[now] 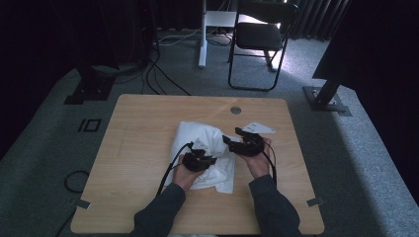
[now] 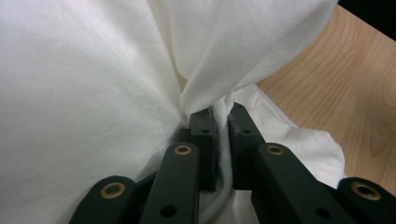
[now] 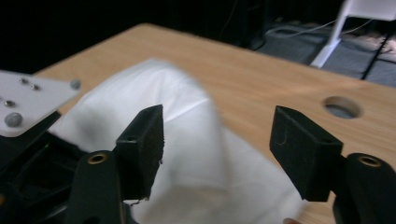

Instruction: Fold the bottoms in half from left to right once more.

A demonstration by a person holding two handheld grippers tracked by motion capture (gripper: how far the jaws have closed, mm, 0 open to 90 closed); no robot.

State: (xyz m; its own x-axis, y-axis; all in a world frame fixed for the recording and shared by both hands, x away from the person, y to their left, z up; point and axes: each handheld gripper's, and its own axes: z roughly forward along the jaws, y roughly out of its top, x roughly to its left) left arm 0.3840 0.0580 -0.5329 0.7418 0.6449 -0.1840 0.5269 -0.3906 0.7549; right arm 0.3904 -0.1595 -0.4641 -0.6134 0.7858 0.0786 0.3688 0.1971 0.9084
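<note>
Cloth [image 2: 93, 93] was pinched tight by the left claw [image 2: 221, 122], while the right claw [image 3: 217, 149] was held wide apart over the bench [image 3: 261, 79].

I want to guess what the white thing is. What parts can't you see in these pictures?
- White cloth: bunched up, so its shape stays hidden; high view too small.
- Left claw: the pinched cloth part is buried in folds.
- Right gripper view: cloth blurred, bottom cut off by the edge.
</note>
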